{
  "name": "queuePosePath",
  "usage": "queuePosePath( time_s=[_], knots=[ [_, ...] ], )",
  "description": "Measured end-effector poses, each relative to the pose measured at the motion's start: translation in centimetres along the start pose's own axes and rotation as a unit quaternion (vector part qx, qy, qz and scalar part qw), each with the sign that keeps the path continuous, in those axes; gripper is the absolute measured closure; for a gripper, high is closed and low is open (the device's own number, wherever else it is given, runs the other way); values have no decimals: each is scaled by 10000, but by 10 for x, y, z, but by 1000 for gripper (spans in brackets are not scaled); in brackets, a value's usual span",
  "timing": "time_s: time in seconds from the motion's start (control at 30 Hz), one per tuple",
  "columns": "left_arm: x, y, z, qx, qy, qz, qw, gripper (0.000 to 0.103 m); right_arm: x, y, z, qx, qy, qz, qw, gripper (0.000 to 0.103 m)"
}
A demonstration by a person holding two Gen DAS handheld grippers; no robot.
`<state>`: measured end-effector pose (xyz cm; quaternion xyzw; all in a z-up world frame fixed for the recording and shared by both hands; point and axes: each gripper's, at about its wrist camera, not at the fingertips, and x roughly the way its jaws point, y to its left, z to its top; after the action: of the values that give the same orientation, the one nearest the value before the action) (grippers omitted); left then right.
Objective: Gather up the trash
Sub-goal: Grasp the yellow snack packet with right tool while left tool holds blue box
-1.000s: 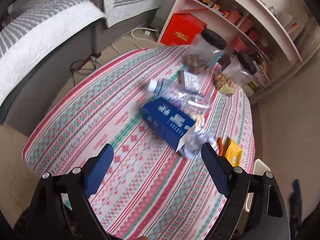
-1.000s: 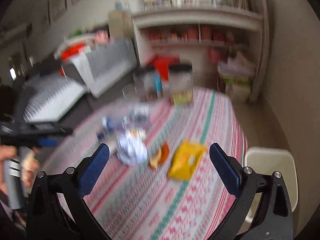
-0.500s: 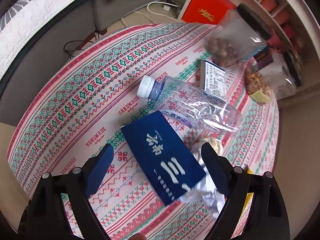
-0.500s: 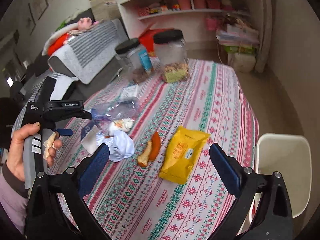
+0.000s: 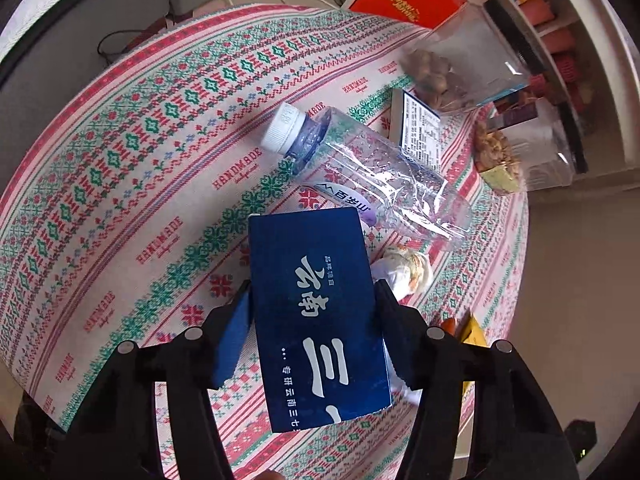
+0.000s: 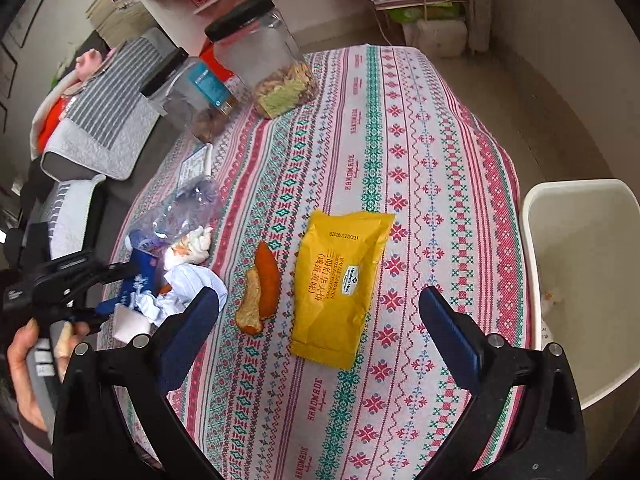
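Note:
My left gripper (image 5: 312, 292) is shut on a dark blue carton (image 5: 316, 312) with white characters, its jaws pressing both long sides. Just beyond lie an empty clear plastic bottle (image 5: 372, 168) and crumpled white tissue (image 5: 408, 272). My right gripper (image 6: 320, 312) is open and empty above a yellow snack packet (image 6: 340, 284) and orange peel (image 6: 260, 292). The right wrist view also shows the left gripper (image 6: 100, 280) with the carton (image 6: 136, 284) at the left, beside crumpled paper (image 6: 188, 280).
Two clear jars with black lids (image 6: 264, 60) (image 6: 188, 92) stand at the table's far end, next to a small label card (image 5: 420, 128). A white bin (image 6: 584, 264) stands on the floor right of the table. A sofa (image 6: 100, 120) and shelves lie beyond.
My left gripper dropped towards the table and closed on the blue carton. My right gripper moved closer over the yellow packet and stayed open.

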<state>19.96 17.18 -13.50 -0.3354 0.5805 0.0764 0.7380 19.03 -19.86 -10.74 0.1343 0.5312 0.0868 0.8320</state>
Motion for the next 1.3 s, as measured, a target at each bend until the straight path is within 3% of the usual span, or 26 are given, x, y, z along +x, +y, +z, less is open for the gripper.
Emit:
queuePosePath(
  time_s=[0.17,0.37,0.53,0.6,0.63,0.7,0.73,0.8,0.83,0.87,1.3],
  knots=[
    [-37,0,-18,475,-412,43,9980,44,21,1,1,-69,216,-248,9994,7],
    [-82,-15,-42,1292,-1303,386,9823,44,52,5,4,-135,436,-558,9974,7],
    [-98,-19,-50,1609,-1569,420,9735,44,81,1,0,-17,743,-612,9954,7],
    [-98,-20,-50,1664,-1587,429,9723,43,84,4,-2,-101,610,-728,9954,7],
    [-97,-20,-50,1671,-1582,443,9721,43,84,8,-2,-190,545,-783,9953,10],
    [-94,-20,-50,1671,-1573,475,9722,43,81,13,-4,-304,361,-874,9951,27],
    [-94,-20,-50,1671,-1577,483,9720,43,79,15,-4,-365,309,-862,9951,41],
    [-95,-18,-50,1680,-1609,498,9713,43,72,13,0,-336,234,-691,9968,53],
    [-96,-18,-50,1693,-1632,494,9707,43,71,14,2,-260,282,-404,9984,92],
    [-97,-17,-50,1710,-1665,484,9699,43,67,13,4,-176,310,-174,9992,94],
    [-115,-14,-56,1725,-2099,252,9621,43,13,40,12,-641,-435,283,9966,95]
  ],
)
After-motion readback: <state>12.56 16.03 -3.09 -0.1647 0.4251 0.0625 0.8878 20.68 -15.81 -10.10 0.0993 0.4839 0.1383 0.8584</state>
